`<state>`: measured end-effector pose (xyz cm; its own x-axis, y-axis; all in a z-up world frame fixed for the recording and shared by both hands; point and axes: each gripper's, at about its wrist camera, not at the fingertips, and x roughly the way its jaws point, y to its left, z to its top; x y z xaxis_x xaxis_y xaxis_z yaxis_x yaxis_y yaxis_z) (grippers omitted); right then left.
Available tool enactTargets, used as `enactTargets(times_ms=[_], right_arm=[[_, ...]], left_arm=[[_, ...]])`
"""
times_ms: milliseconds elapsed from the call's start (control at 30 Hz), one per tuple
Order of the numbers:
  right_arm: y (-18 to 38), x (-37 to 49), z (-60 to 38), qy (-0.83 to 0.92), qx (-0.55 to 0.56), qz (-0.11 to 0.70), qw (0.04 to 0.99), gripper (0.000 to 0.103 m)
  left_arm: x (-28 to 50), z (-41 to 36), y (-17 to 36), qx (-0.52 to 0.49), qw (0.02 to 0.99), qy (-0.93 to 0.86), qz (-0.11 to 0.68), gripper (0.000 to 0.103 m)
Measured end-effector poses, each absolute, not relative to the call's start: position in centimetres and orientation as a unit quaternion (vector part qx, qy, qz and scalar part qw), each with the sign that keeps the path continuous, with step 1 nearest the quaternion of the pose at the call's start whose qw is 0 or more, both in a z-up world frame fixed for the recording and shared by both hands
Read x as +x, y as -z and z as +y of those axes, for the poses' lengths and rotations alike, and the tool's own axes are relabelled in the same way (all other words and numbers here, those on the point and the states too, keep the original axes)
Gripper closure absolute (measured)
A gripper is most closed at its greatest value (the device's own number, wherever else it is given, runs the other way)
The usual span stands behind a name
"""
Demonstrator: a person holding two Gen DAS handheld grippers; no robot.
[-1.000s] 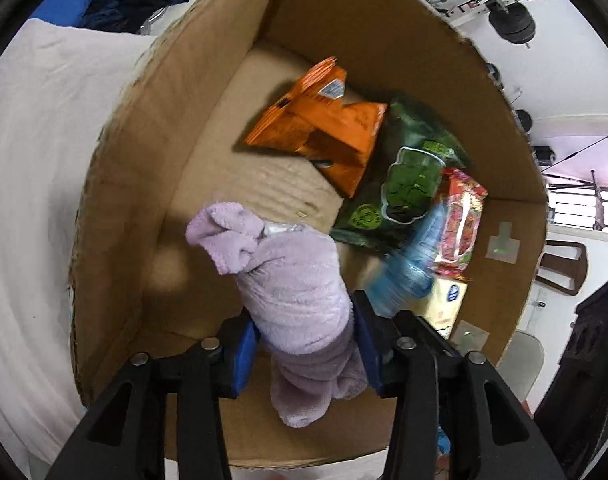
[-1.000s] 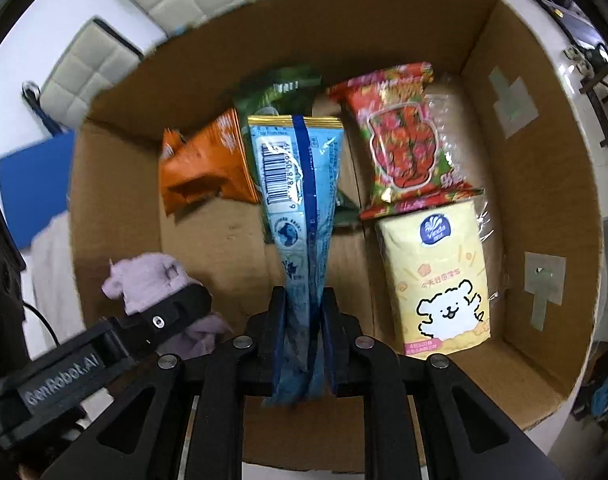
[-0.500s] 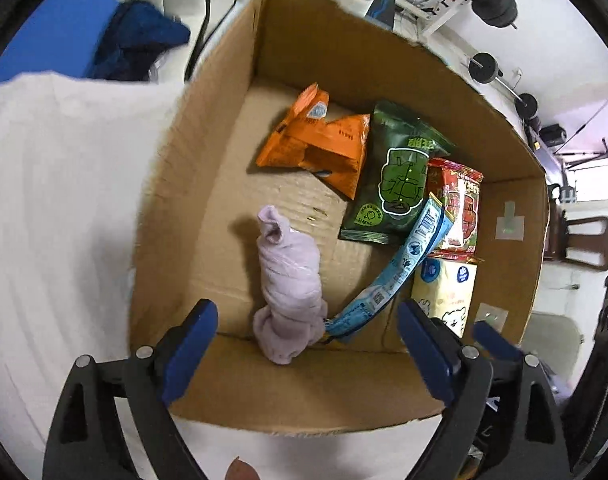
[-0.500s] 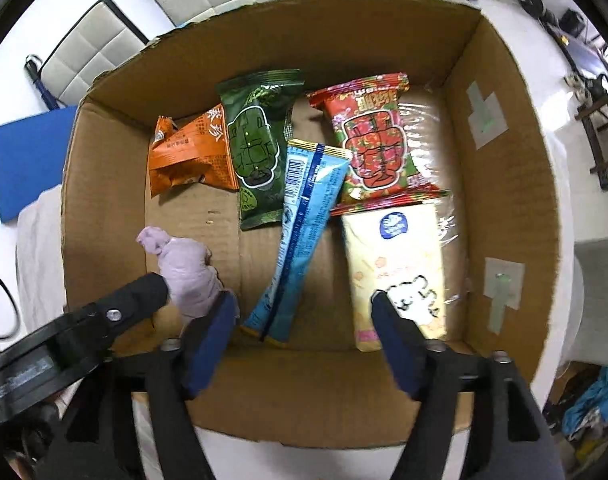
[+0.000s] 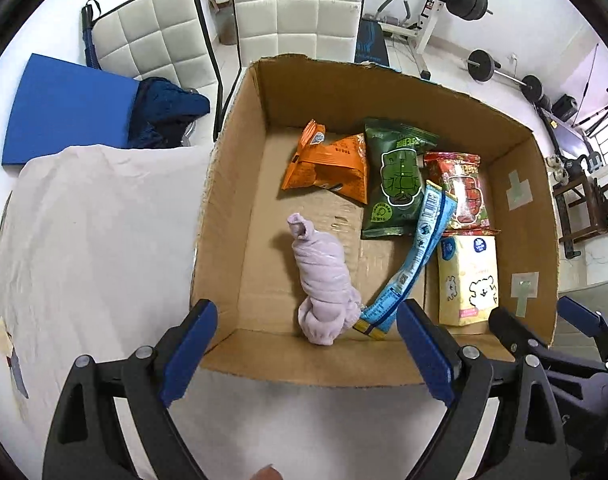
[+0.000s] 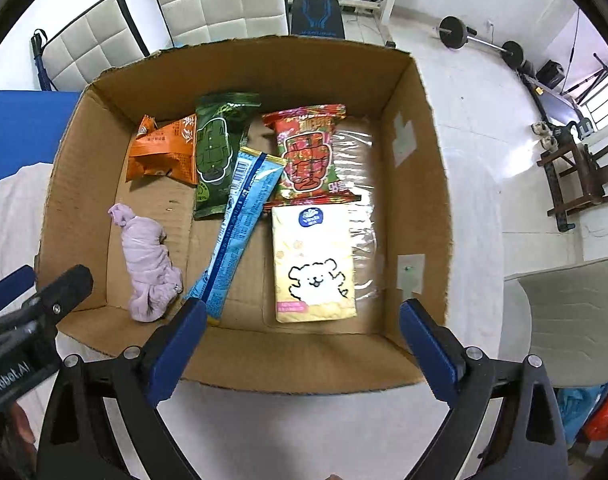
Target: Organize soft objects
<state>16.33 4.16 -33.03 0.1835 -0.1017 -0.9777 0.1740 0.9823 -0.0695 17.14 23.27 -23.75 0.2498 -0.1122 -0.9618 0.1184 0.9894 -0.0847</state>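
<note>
Both the left gripper [image 5: 306,346] and right gripper [image 6: 301,340] gape wide, holding nothing, above the cardboard box's [image 5: 239,184] near wall; inside, the lilac cloth roll [image 5: 324,280] touches the blue packet [image 5: 412,264]; snack bags crowd the far-right corner.

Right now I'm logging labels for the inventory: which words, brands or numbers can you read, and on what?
"enRobot.AI", first letter cut off: left claw body.
Orange packet, green packet, red packet, blue stick pack, yellow tissue pack: print too small or blurred.
</note>
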Motion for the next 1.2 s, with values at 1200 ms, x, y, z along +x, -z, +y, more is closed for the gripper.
enactTargets(times_ms=[1200], right_arm=[[9.8, -4.6, 5.5, 0.051, 0.068, 0.498, 0.863, 0.005]], left_arm=[[-0.4, 26.4, 4.0, -0.021, 0.855, 0.104, 0.508, 0.011]])
